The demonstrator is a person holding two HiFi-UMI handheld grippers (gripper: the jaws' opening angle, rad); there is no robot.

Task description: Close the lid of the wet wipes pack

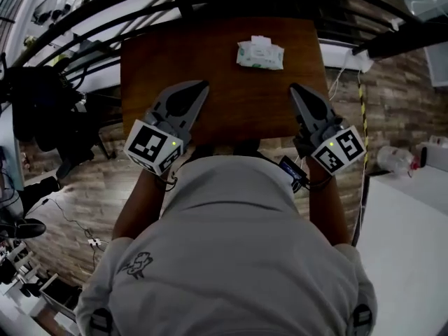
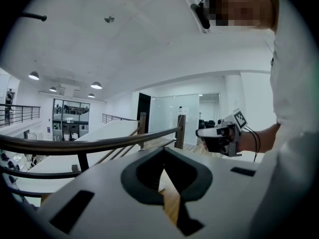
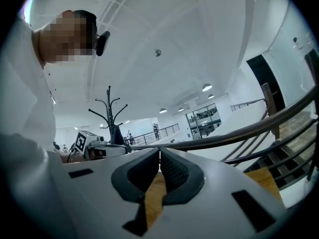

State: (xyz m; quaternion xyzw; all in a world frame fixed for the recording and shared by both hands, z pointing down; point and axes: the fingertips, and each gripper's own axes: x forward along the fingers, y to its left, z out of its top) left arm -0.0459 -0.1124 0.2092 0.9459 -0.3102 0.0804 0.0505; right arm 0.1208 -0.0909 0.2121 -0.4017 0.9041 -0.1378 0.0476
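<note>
One wet wipes pack (image 1: 260,56) flat on table (image 1: 210,89), long axis left-right.

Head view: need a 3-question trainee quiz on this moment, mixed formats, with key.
1. True or false: the wet wipes pack lies on the wooden table, untouched.
2. What do the right tongs hold? A) the pack B) a loose wipe C) nothing
3. Fill in: the left tongs have their jaws ___ (apart / together).
Key: 1 true; 2 C; 3 together.
</note>
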